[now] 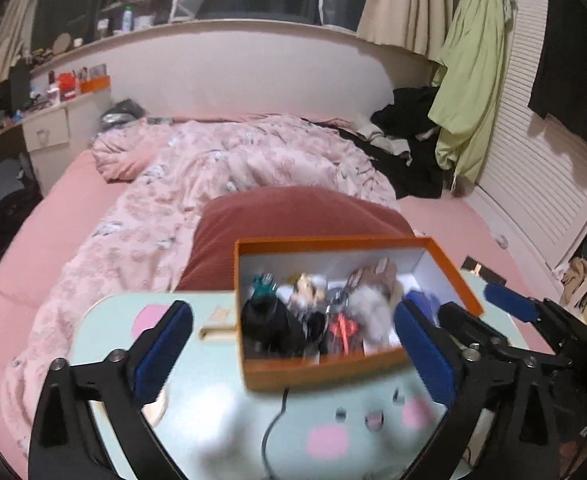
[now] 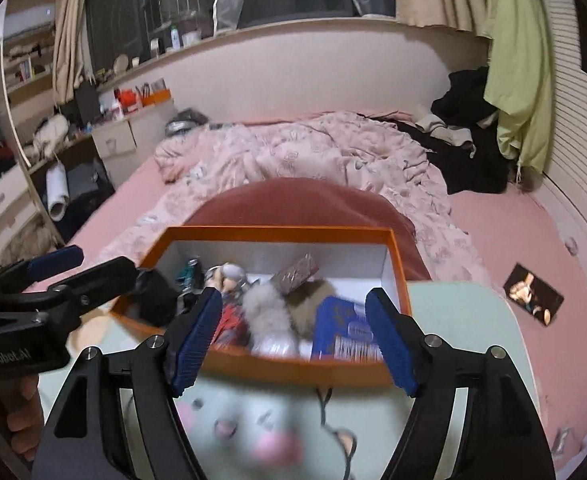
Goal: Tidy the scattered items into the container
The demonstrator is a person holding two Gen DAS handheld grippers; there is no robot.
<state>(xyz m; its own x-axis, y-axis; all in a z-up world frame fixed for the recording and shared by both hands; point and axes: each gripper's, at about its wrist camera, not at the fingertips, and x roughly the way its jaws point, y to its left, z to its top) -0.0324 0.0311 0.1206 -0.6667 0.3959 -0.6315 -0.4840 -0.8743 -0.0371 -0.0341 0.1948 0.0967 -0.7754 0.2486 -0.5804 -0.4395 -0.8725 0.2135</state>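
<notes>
Matt orange cardboard box point(image 2: 229, 362); fluffy pompom point(image 2: 265, 312); quilted cloth duvet point(image 2: 313, 152).

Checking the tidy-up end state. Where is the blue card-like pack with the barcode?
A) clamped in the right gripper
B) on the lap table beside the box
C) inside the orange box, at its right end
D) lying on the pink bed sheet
C: the blue pack lies inside the orange box at its right end beside the fluffy pompom, while the right gripper stands open with its pads clear of the pack.
</notes>
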